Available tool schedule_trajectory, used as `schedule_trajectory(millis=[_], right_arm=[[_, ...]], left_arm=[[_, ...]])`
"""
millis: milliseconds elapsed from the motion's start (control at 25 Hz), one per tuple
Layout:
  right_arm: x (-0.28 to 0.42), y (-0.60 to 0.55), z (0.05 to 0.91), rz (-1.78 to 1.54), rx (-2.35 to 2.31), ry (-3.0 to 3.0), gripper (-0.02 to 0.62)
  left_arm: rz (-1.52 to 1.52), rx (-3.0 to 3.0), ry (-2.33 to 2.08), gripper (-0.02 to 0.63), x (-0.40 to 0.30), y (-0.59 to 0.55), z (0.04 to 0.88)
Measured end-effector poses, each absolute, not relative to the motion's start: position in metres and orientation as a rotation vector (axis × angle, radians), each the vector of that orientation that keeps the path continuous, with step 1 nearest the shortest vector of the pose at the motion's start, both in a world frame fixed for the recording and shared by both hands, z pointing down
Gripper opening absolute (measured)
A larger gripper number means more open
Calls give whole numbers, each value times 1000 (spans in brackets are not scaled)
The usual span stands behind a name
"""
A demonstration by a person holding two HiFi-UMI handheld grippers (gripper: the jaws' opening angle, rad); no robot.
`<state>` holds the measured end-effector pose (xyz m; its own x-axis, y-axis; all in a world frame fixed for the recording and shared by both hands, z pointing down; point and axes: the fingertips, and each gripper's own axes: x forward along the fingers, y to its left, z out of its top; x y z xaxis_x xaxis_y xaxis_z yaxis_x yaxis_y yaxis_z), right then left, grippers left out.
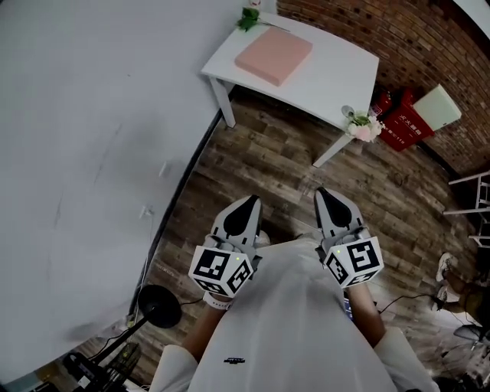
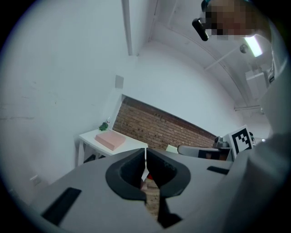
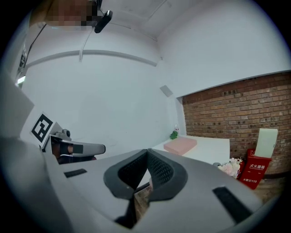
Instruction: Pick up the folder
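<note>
Pink folder (image 1: 273, 55) flat on white table (image 1: 337, 73); plant (image 1: 248, 17) at table's far corner, flowers (image 1: 363, 126) at near corner, red box (image 1: 402, 122) beside. Left gripper (image 1: 246, 210), right gripper (image 1: 331, 205): both closed, empty, well short of table, wood floor (image 1: 268, 164) between.

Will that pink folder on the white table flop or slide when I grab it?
The pink folder looks thick and slab-like, so it probably stays stiff. Lying flat on the smooth white table, it may slide when nudged rather than tip. Weight is hard to judge.
</note>
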<state>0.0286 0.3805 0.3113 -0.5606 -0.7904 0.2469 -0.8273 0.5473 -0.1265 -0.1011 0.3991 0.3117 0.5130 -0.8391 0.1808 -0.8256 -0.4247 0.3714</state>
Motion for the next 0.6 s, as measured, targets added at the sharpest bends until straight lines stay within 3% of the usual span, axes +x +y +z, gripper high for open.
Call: schedule_trajectory(millis=[600], right_arm=[[22, 318, 330, 450, 1467, -2576, 6]], left_arm=[[8, 2344, -1331, 26, -112, 341, 321]])
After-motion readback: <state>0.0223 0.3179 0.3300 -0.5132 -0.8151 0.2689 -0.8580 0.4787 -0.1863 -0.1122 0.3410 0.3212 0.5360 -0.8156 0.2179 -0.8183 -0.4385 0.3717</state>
